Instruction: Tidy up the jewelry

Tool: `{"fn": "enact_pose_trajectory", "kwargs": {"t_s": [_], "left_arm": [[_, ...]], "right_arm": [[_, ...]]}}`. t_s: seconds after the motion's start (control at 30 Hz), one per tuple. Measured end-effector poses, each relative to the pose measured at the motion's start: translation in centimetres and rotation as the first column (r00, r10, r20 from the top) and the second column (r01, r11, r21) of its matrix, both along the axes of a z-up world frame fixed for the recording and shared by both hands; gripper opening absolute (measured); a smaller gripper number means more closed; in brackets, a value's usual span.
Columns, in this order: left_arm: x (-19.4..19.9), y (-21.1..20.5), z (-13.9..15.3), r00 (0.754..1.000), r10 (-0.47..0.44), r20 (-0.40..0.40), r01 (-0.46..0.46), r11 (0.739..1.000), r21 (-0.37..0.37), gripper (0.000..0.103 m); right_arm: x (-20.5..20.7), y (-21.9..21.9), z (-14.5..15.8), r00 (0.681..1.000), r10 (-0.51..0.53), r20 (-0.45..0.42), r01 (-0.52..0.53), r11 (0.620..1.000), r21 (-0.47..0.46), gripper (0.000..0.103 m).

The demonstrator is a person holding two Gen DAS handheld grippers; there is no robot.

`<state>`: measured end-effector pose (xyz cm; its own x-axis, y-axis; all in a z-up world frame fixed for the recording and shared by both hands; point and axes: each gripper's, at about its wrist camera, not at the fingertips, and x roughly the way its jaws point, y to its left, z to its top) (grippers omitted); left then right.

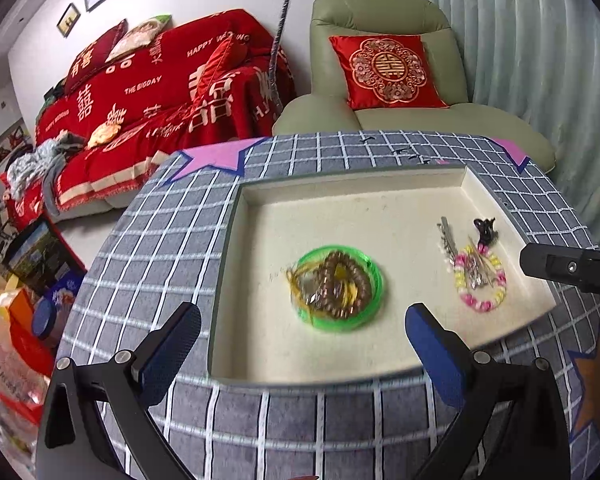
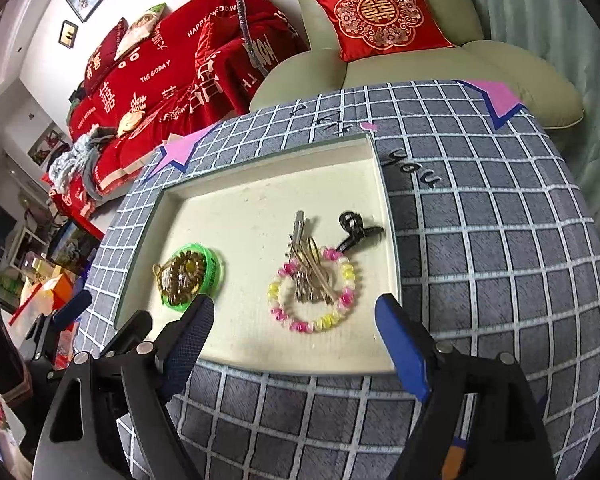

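Note:
A cream tray (image 1: 340,208) (image 2: 260,200) lies on a grey checked tablecloth. In it a green bangle (image 1: 342,287) (image 2: 212,270) rings a brown bead bracelet (image 1: 340,286) (image 2: 182,276) and gold chains. To the right lie a pink and yellow bead bracelet (image 1: 480,280) (image 2: 312,294), metal hair clips (image 1: 448,236) (image 2: 312,272) and a black claw clip (image 1: 485,229) (image 2: 354,228). My left gripper (image 1: 302,332) is open and empty, just in front of the green bangle. My right gripper (image 2: 294,328) is open and empty, near the bead bracelet; its body shows in the left wrist view (image 1: 572,270).
The tablecloth (image 1: 172,248) (image 2: 500,240) has pink star patches and writing. Behind the table stand a green armchair (image 1: 380,92) with a red cushion and a sofa under a red blanket (image 1: 160,92). Boxes and bags sit on the floor at left (image 1: 28,280).

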<state>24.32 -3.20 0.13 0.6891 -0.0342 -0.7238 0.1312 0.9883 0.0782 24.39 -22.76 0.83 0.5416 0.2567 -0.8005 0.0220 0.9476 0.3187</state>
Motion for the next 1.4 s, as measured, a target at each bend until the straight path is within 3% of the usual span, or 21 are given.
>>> {"fn": "enact_pose_trajectory", "kwargs": {"t_s": [0.6, 0.77, 1.4], "left_arm": [[-8.5, 0.8, 0.9, 1.0, 0.006, 0.003, -0.006, 0.999, -0.039, 0.103], [-10.9, 0.8, 1.2, 1.0, 0.004, 0.015, -0.003, 0.999, -0.052, 0.103], [-17.8, 2.3, 0.5, 0.996, 0.059, 0.066, -0.057, 0.998, -0.027, 0.103]], "right_arm": [[-9.8, 1.6, 0.0, 0.999, -0.005, 0.033, 0.008, 0.995, -0.098, 0.086], [-12.7, 2.6, 0.3, 0.998, -0.001, 0.066, 0.012, 0.986, -0.164, 0.086], [-20.6, 3.4, 0.8, 0.986, -0.051, 0.158, 0.094, 0.957, -0.275, 0.086]]}}
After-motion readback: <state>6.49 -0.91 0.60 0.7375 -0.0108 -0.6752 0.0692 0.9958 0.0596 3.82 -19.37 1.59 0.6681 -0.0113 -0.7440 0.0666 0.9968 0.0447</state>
